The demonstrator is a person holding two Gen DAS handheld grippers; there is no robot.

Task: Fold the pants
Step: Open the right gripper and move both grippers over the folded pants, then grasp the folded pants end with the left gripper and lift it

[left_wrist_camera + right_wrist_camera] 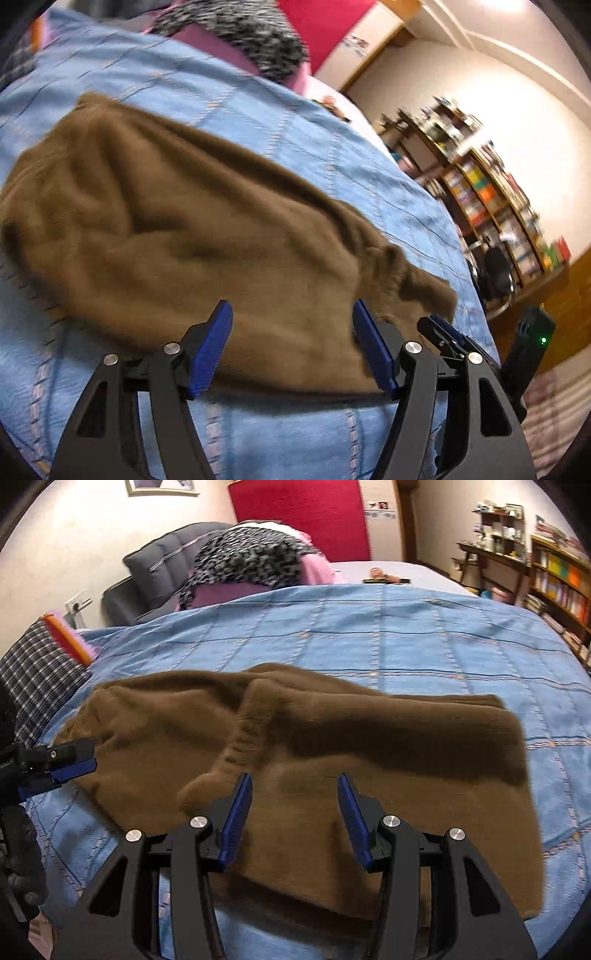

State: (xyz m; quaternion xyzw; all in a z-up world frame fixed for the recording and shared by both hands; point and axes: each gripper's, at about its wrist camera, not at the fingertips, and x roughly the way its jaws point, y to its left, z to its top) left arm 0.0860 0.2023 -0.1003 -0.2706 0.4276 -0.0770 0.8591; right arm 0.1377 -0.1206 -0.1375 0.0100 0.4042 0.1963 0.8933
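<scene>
Brown pants (332, 775) folded on blue bedspread (406, 635); both hand-held grippers, L (291, 347) & R (295, 819), spread, empty.

Brown pants (332, 760), seemingly folded, lie on blue bedspread (406, 627).
</scene>
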